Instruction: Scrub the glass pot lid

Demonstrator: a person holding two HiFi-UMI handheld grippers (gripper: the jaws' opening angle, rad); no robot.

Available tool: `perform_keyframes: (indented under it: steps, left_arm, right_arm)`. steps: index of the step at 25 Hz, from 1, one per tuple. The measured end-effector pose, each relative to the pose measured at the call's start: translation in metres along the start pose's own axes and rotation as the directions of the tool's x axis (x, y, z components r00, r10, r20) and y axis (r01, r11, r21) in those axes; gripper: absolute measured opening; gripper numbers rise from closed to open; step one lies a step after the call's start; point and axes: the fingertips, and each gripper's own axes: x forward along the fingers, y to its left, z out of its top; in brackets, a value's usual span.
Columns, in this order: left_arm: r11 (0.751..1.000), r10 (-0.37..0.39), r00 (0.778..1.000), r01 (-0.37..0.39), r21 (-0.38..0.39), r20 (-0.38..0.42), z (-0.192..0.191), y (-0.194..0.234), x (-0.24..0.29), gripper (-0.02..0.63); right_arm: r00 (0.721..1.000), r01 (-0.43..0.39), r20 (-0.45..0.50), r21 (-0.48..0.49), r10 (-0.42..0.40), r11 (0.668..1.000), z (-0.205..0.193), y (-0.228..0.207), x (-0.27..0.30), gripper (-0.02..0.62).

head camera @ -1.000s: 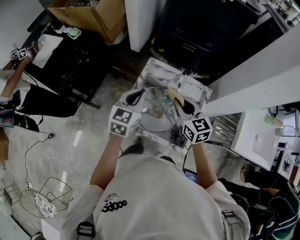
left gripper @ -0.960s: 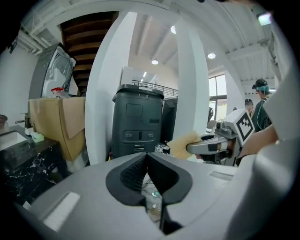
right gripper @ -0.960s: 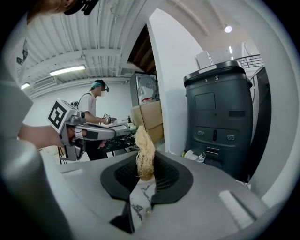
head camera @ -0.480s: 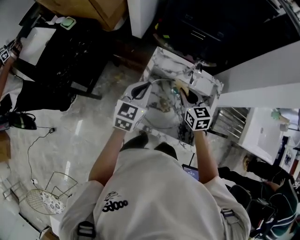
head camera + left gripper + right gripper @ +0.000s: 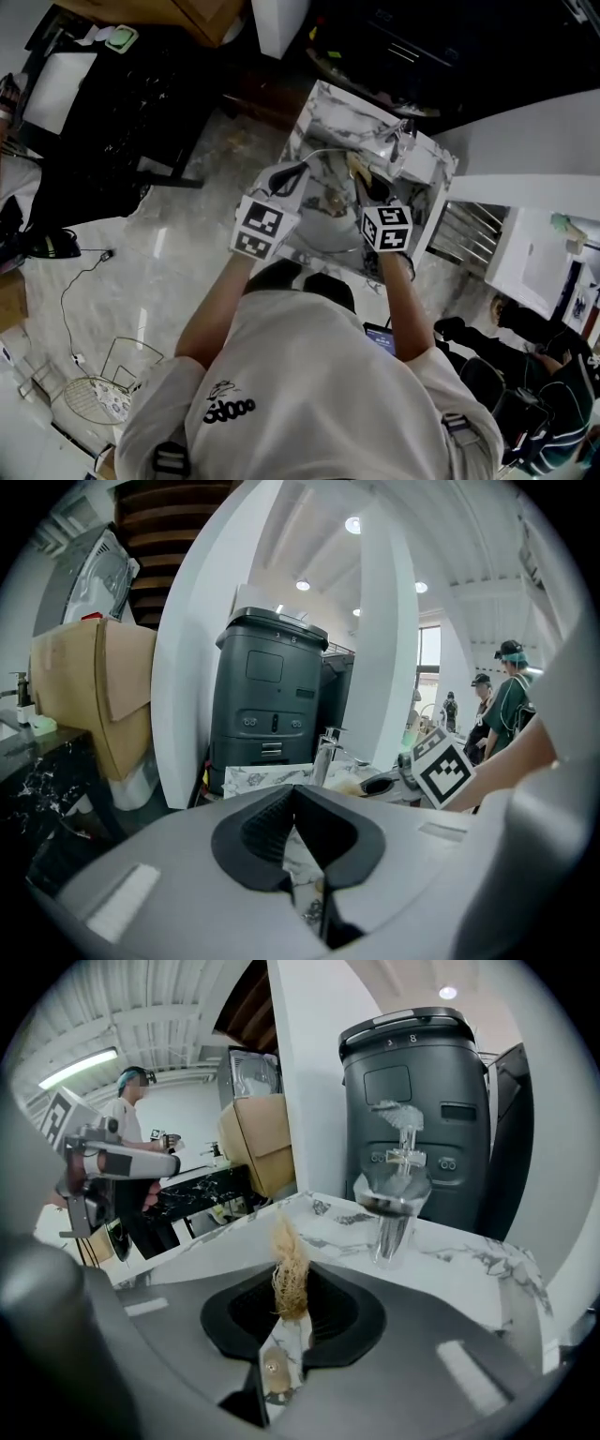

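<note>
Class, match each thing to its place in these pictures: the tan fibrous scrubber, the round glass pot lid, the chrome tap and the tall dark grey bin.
Things:
1. tan fibrous scrubber
2. round glass pot lid
3. chrome tap
4. tall dark grey bin

Places:
A. behind the marble counter
B. between the fingers of the right gripper
C. held at its rim by the left gripper
D. upright on the marble counter

Pairs: 1-B, 2-C, 3-D, 4-A
</note>
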Motion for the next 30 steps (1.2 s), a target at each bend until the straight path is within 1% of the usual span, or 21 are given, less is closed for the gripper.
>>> perform_keyframes:
  steps: [6, 8, 12, 16, 21, 24, 27, 30]
  left_arm:
    - [1.0, 0.006, 1.0, -0.006, -0.017, -0.016, -0.013, 0.013, 0.009, 0.0]
    - [1.0, 0.01, 1.0, -0.01, -0.024, -0.027, -0.016, 0.017, 0.011, 0.0]
    - [0.999, 0.012, 0.999, -0.014, -0.04, -0.05, -0.025, 0.023, 0.014, 0.0]
    - [0.997, 0.025, 0.998, -0.029, -0.066, -0.065, -0.029, 0.031, 0.012, 0.0]
    - [0.995, 0.044, 0.996, -0.05, -0.081, -0.075, -0.037, 0.042, 0.007, 0.0]
    - [0.995, 0.051, 0.996, -0.058, -0.087, -0.079, -0.04, 0.047, 0.003, 0.0]
    - [0.994, 0.059, 0.995, -0.066, -0.093, -0.082, -0.042, 0.049, 0.0, 0.0]
    - [0.993, 0.066, 0.994, -0.074, -0.095, -0.083, -0.044, 0.051, -0.002, 0.0]
  right_arm:
    - [0.995, 0.068, -0.069, 0.026, -0.066, 0.997, -0.02, -0.027, 0.025, 0.052]
    - [0.991, 0.088, -0.101, 0.019, -0.085, 0.996, -0.028, -0.034, 0.032, 0.052]
    - [0.979, 0.137, -0.151, -0.027, -0.139, 0.99, -0.04, -0.044, 0.044, 0.052]
    - [0.96, 0.207, -0.191, -0.005, -0.204, 0.978, -0.057, -0.057, 0.053, 0.052]
    - [0.944, 0.251, -0.215, -0.027, -0.251, 0.968, -0.067, -0.059, 0.067, 0.052]
    - [0.946, 0.229, -0.225, -0.051, -0.235, 0.972, -0.066, -0.049, 0.076, 0.052]
    - [0.949, 0.173, -0.256, -0.069, -0.185, 0.983, -0.072, -0.033, 0.088, 0.052]
    - [0.951, 0.127, -0.277, -0.061, -0.139, 0.99, -0.076, -0.022, 0.097, 0.052]
